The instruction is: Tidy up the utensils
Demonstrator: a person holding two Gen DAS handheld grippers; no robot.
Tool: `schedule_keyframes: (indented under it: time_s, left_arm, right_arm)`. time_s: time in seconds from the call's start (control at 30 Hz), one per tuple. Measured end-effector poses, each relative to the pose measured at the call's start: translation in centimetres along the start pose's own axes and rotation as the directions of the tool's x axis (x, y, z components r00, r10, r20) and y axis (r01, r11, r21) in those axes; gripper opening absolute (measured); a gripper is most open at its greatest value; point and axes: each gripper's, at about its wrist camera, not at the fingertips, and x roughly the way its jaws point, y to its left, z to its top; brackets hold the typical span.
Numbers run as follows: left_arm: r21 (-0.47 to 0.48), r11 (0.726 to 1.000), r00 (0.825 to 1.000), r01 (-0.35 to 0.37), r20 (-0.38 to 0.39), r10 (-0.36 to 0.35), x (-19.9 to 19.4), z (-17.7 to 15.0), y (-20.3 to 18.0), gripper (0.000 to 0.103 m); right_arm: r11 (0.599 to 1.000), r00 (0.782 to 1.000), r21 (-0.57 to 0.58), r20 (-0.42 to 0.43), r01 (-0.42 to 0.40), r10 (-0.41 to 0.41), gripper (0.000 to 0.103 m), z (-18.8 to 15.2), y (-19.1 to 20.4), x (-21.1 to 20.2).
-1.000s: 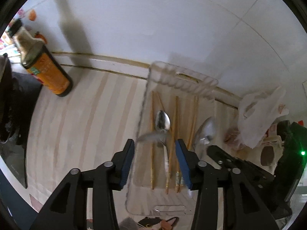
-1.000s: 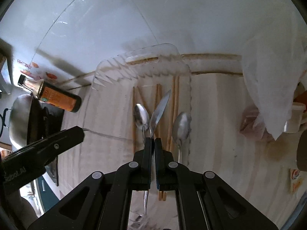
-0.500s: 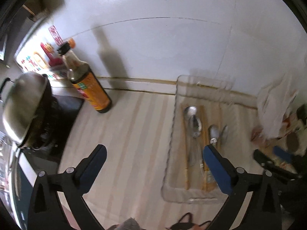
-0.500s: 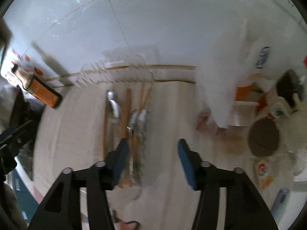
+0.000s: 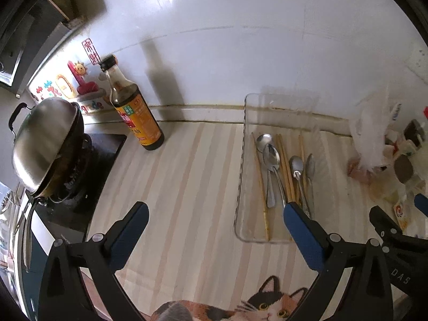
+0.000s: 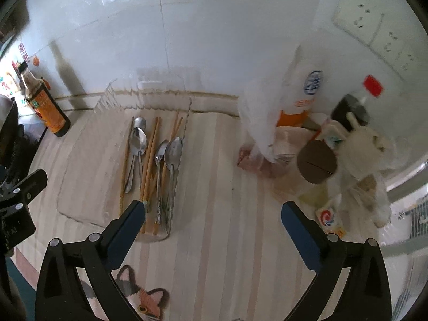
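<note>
A clear plastic tray (image 5: 240, 187) lies on the striped counter against the wall. In it, side by side, are several metal spoons (image 5: 271, 155) and wooden chopsticks (image 5: 260, 176). My left gripper (image 5: 216, 208) hangs open above the counter left of the tray, with nothing between its fingers. In the right wrist view the tray (image 6: 80, 160), spoons (image 6: 174, 149) and chopsticks (image 6: 151, 155) sit at lower left. My right gripper (image 6: 213, 206) is to their right, its jaws opening wide with nothing between them.
A soy sauce bottle (image 5: 136, 117) stands by the wall, left of the tray. Further left is a lidded wok (image 5: 45, 139) on a stove. A white plastic bag (image 6: 264, 107), bottles and packets (image 6: 353, 107) crowd the right side. A cat-print mat (image 5: 267, 305) is at the front edge.
Both grippers have opened wide and pulled up and back from the tray. The right one has let go of the spoon it pinched; that spoon now lies in the tray.
</note>
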Motion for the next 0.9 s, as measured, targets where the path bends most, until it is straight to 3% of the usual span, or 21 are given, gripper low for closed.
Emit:
schedule_keyframes:
  time_s: [0.23,0.47,0.7,0.9]
  left_arm:
    - [0.012,0.999,0.995,0.047,0.087,-0.048,-6.4,-2.1,2.2,0.103]
    - [0.030,0.994,0.977,0.103,0.184,-0.107,-13.9,-4.9,4.6,0.103]
    - [0.066,0.988,0.960,0.138,0.236,-0.150,-19.8,-7.5,6.1,0.103]
    - [0.073,0.987,0.949,0.145,0.272,-0.160,-23.0,-8.8,6.7,0.103]
  right_arm:
    - [0.998,0.993,0.043,0.114,0.039,-0.044,0.103,-2.7,0.4,-7.6]
    - [0.994,0.969,0.085,0.232,0.062,-0.081,0.103,-6.6,0.9,-16.7]
    - [0.989,0.951,0.137,0.293,0.057,-0.096,0.103,-10.9,1.3,-23.9]
    - [0.986,0.945,0.158,0.311,0.055,-0.102,0.103,-12.9,1.3,-27.4]
